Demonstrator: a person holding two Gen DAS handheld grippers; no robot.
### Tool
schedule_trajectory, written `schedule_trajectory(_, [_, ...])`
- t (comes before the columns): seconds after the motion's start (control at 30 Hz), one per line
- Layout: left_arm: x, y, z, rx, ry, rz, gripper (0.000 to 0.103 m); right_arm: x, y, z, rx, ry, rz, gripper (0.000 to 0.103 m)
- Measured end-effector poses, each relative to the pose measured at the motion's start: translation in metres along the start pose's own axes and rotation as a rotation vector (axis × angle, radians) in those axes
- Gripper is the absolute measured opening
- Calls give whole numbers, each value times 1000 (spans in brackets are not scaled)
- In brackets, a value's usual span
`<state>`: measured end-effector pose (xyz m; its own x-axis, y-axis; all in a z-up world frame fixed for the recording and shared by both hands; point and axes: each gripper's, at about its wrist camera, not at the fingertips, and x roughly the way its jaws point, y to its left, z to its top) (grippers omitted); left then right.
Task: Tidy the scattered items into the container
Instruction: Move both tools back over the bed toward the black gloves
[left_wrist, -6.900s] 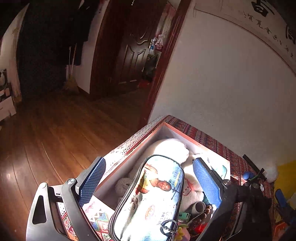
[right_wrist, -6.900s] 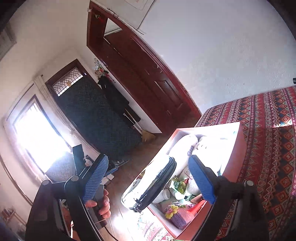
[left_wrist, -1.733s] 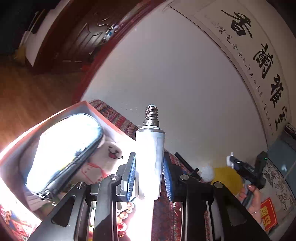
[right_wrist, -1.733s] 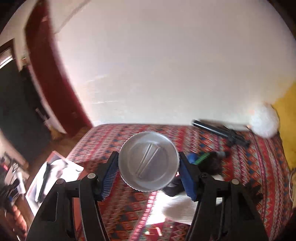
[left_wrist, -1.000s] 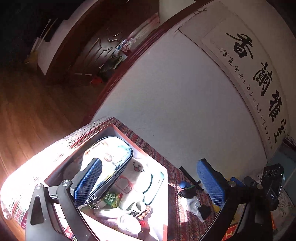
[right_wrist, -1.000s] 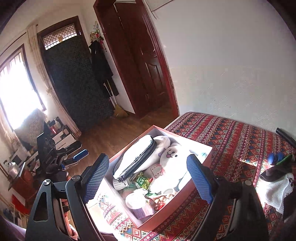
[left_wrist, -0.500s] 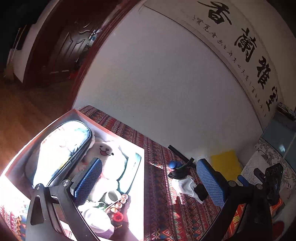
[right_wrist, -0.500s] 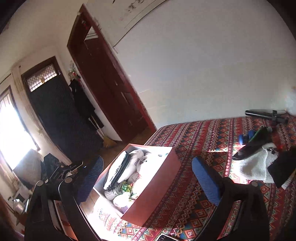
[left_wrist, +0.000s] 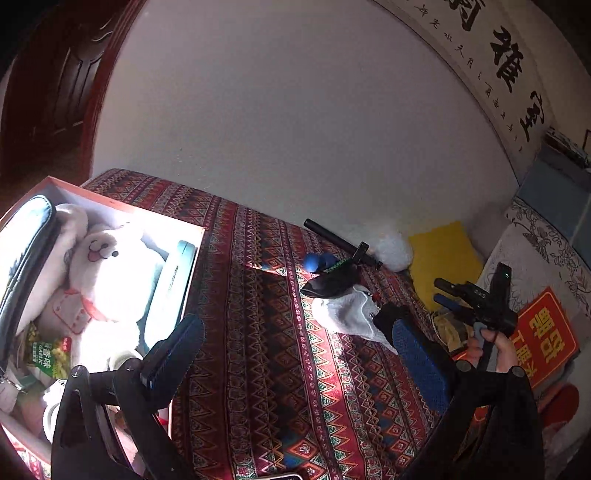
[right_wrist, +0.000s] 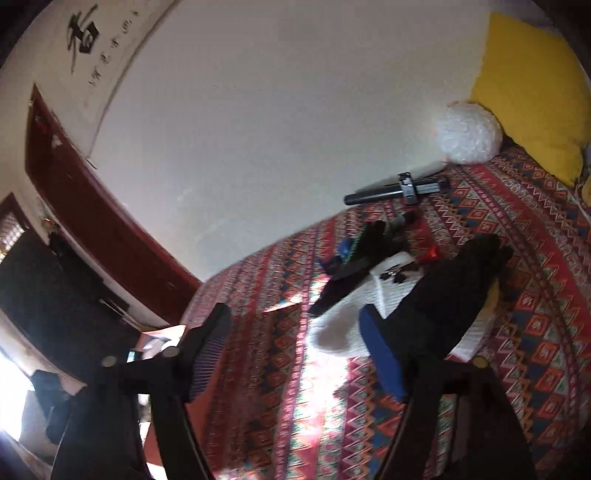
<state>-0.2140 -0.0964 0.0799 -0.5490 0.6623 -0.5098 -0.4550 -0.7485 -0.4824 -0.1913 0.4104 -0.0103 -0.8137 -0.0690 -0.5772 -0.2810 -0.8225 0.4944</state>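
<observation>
Covering most of both views, a red patterned bedspread carries everything else. Entries, largest first:

Container: orange-walled box with white inside, at the left end of the bedspread, already full. A white plush toy lies along its middle, a dark-edged zip pouch stands on edge along the far-left wall, a pale teal case leans on the right wall, and a green snack packet sits near the front.

Yellow cushion: against the wall, with a white fluffy ball just beside it.

Scattered heap, well apart from the container: a white cloth, a black cloth lying across it, and a flat black item (what it is cannot be told) touching the white cloth's far edge. Behind that sits a blue ball.

Black rod: along the foot of the wall, long axis roughly parallel to it, a clamp partway along.

Left gripper: jaws spread wide, empty, over bare bedspread.

Right gripper: jaws part-way apart after just closing in, nothing between them, pointing at the heap.

Person's hand: gripping the right gripper's handle.
</observation>
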Motion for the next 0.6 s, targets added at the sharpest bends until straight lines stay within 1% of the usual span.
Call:
schedule_trajectory(0.07, [8,-3,-2,17,16,18,102,41,-23,22,0,73,-84,56])
schedule_trajectory(0.13, [13,-1,-2,19,25,38,102,82,-45,37,-3,147,-179,55])
schedule_trajectory(0.2, [18,5,-2,8,34,49,102,116,-70,44,20,191,-279,55])
schedule_trajectory(0.27, [21,11,-1,-4,42,62,102,143,-95,46,78,213,-339,55])
schedule_trajectory(0.33, [25,16,-1,-10,50,74,102,165,-119,45,141,239,-364,55])
schedule_trajectory(0.4, [28,20,-1,-11,57,87,102,182,-136,44,175,249,-388,55])
schedule_trajectory(0.47, [32,22,-1,-11,66,96,102,195,-145,42,185,266,-377,55])
schedule_trajectory(0.5, [34,23,-1,-10,70,99,102,201,-145,40,170,285,-382,55])
schedule_trajectory(0.57, [37,24,-1,-13,78,100,102,209,-138,36,91,321,-418,55])
schedule_trajectory(0.6, [39,24,-1,-16,80,96,102,210,-135,34,56,340,-433,49])
